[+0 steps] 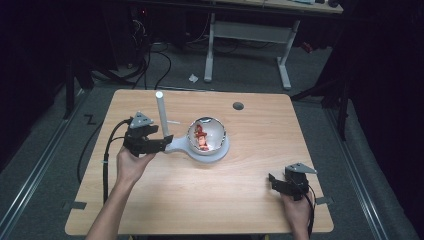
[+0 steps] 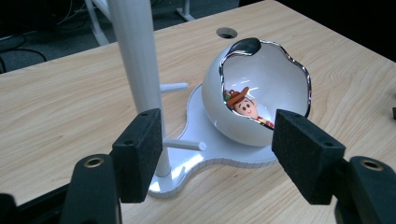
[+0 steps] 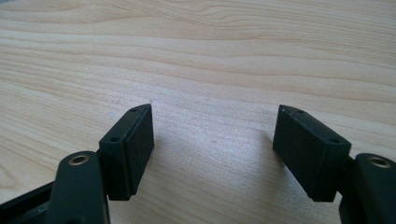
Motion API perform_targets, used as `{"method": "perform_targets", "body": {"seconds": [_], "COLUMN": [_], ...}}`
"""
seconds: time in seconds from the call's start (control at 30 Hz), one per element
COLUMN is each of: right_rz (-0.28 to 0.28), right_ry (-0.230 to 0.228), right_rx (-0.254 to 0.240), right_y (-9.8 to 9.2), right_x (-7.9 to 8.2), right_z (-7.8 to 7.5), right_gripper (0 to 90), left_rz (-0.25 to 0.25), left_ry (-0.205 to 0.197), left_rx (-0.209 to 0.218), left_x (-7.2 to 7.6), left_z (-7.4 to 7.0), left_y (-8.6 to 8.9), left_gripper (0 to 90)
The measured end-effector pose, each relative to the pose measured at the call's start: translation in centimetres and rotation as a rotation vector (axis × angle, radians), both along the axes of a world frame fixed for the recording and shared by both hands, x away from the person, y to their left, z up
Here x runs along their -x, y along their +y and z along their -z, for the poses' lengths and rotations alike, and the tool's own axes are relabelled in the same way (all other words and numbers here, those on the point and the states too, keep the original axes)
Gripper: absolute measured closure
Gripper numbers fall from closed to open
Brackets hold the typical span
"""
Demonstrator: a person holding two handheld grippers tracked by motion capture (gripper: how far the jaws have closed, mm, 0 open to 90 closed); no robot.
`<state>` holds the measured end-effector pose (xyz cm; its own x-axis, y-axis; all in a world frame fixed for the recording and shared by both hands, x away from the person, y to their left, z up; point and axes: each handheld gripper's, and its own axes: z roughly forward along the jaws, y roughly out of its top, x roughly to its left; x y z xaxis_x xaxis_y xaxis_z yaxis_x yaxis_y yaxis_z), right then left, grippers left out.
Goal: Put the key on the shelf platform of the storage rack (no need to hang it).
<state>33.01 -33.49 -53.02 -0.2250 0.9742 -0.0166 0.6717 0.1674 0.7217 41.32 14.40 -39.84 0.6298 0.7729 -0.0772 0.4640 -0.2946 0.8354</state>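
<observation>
No readable brand or writing on anything. Left gripper [image 1: 162, 142] at left-centre of wooden table [image 1: 250, 200], jaws wide apart, gripping nothing, straddling edge of white stand base [image 2: 210, 154]. White post [image 1: 162, 112] upright on base, short pegs [image 2: 184, 144] sticking out. White egg-shaped bowl [image 2: 243, 116], chrome rim, sits on same base; left gripper view reveals small cowboy-hat figurine [image 2: 245, 106] inside, just red blur from high view. Right gripper [image 1: 280, 184] near table's right front corner, jaws wide apart, empty, over bare wood.

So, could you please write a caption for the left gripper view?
Open left gripper facing a white stand with a pole and egg-shaped bowl holding a cowboy figurine.
</observation>
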Motion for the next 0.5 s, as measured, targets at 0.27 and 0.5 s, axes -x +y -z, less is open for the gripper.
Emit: {"method": "perform_targets", "body": {"seconds": [0.27, 0.5], "right_rz": [0.000, 0.000], "right_ry": [0.000, 0.000], "right_rx": [0.000, 0.001], "right_y": [0.0, 0.0], "right_x": [0.0, 0.0], "right_z": [0.0, 0.0], "right_gripper": [29.4, 29.4], "left_rz": [-0.027, -0.045], "left_ry": [0.001, -0.003], "left_rx": [0.013, 0.021], "left_x": [0.9, 1.6], "left_z": [0.1, 0.0], "left_y": [1.5, 2.4], "left_gripper": [33.9, 33.9]}}
